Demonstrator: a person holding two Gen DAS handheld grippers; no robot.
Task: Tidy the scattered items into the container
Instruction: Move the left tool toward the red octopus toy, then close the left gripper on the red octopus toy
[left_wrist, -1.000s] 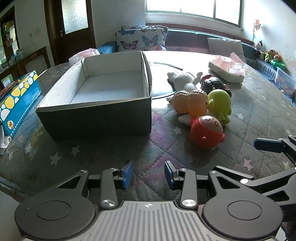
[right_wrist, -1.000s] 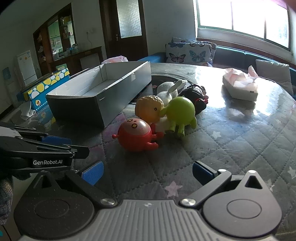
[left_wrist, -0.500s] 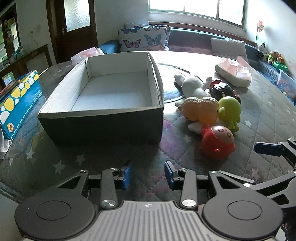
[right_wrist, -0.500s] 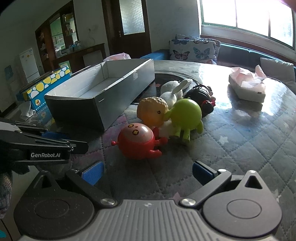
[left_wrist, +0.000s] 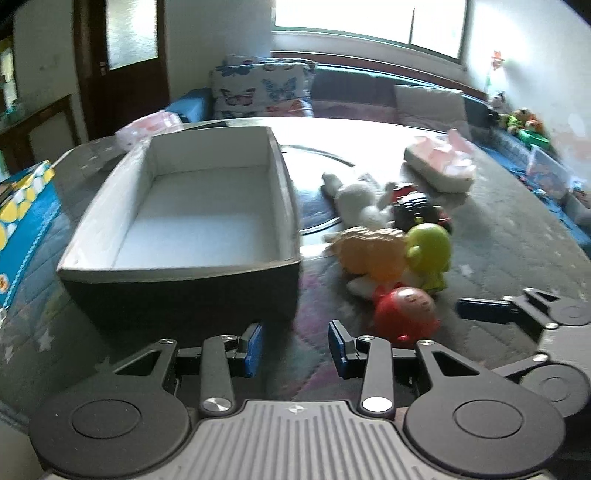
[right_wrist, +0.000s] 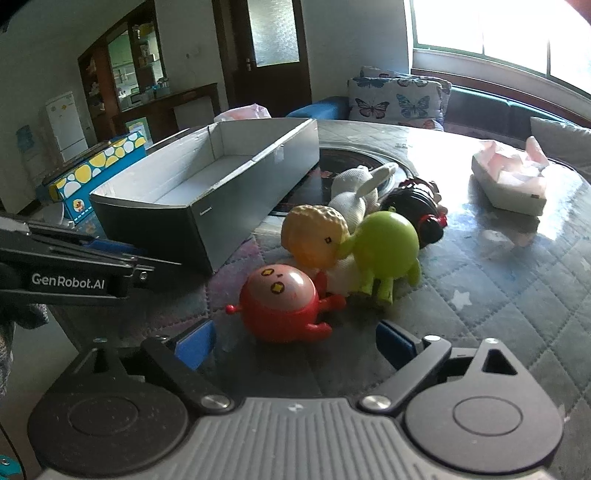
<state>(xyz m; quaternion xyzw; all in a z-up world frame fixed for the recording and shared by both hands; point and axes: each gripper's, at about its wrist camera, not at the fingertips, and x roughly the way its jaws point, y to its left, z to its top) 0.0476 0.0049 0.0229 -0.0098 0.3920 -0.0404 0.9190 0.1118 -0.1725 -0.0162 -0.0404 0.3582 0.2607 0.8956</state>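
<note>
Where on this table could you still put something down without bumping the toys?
The box is bare inside. Bare quilt lies between the green toy and the tissue pack, and in front of the box by the left gripper. It is crowded where the red toy, orange toy, white bunny and black toy bunch together.

Toys on table: five – one red (right_wrist: 280, 299), one orange (right_wrist: 314, 236), one green (right_wrist: 386, 247), one white rabbit (right_wrist: 354, 192), one black (right_wrist: 417, 206). One open box (right_wrist: 207, 184). One tissue pack (right_wrist: 509, 181). Two grippers (right_wrist: 293, 341) (left_wrist: 295, 349).
</note>
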